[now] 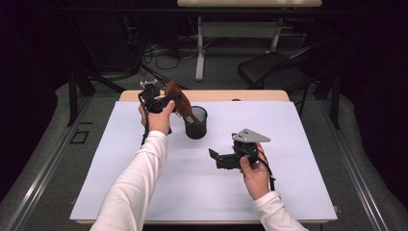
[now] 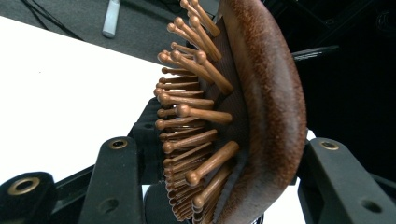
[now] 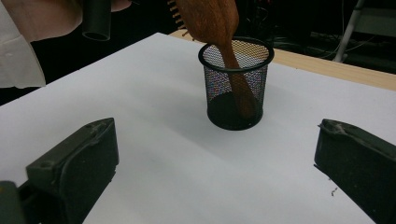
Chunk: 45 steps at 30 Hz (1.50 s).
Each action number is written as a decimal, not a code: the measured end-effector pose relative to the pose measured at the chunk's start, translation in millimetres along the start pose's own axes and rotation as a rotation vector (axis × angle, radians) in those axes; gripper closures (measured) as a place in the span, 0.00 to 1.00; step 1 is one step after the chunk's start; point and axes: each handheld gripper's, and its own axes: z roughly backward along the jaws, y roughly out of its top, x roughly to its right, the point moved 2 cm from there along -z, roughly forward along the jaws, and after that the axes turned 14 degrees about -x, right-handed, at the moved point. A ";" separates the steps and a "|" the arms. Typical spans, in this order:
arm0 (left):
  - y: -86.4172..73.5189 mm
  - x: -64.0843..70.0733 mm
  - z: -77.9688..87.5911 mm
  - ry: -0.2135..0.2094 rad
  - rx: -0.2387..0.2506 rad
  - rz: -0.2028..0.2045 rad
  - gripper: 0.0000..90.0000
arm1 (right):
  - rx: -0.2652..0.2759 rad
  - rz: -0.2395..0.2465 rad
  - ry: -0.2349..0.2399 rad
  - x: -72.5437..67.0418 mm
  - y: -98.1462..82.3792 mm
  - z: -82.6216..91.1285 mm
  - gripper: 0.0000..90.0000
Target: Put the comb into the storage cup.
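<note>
A brown wooden hairbrush [image 1: 174,94] leans to the left with its handle down inside a black mesh cup [image 1: 196,126] near the table's far middle. My left gripper [image 1: 168,99] is shut on the brush head above and left of the cup. In the left gripper view the bristled head [image 2: 261,102] sits between the two jaws, pegs facing left. My right gripper [image 1: 215,158] hovers low over the table, in front of the cup and to its right, open with nothing between its fingers [image 3: 79,158]. It looks at the cup [image 3: 236,93] and the brush handle [image 3: 240,88] inside.
A white sheet [image 1: 269,192] covers the table, with a wooden strip [image 1: 250,95] bare along the far edge. Beyond the table stand a black chair [image 1: 274,70] at the right and a desk's white legs [image 1: 199,53], with cables on the floor.
</note>
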 end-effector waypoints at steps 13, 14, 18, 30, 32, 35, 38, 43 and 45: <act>-3.5 -6.3 -2.1 -0.005 0.001 0.005 0.55 | -0.001 0.004 -0.001 -0.1 -0.1 -0.5 0.00; -3.6 -6.4 -2.2 -0.007 0.003 0.005 0.55 | 0.000 0.004 -0.001 -0.1 -0.1 -0.6 0.00; -4.1 -6.4 -2.2 -0.009 0.004 0.006 0.55 | -0.002 0.005 -0.002 -0.2 -0.2 -0.8 0.00; -3.9 -8.7 -2.5 -0.018 0.003 -0.006 0.54 | -0.002 0.006 0.001 -0.7 -0.2 -0.9 0.00; -3.6 -9.8 -2.1 -0.019 -0.003 -0.001 0.54 | -0.004 0.006 0.003 -1.0 -0.3 -1.0 0.00; -3.8 -11.7 -2.0 -0.022 -0.004 -0.002 0.54 | -0.005 0.006 0.004 -1.5 -0.3 -1.3 0.00; -4.2 -13.4 -2.1 -0.030 0.001 -0.001 0.54 | -0.005 0.007 0.003 -1.2 -0.4 -1.3 0.00; -5.0 -17.4 -2.5 -0.045 0.006 0.010 0.54 | -0.006 0.008 0.003 -1.5 -0.4 -1.7 0.00; -5.2 -19.3 -2.6 -0.049 0.010 0.010 0.54 | -0.006 0.007 0.004 -1.5 -0.5 -1.9 0.00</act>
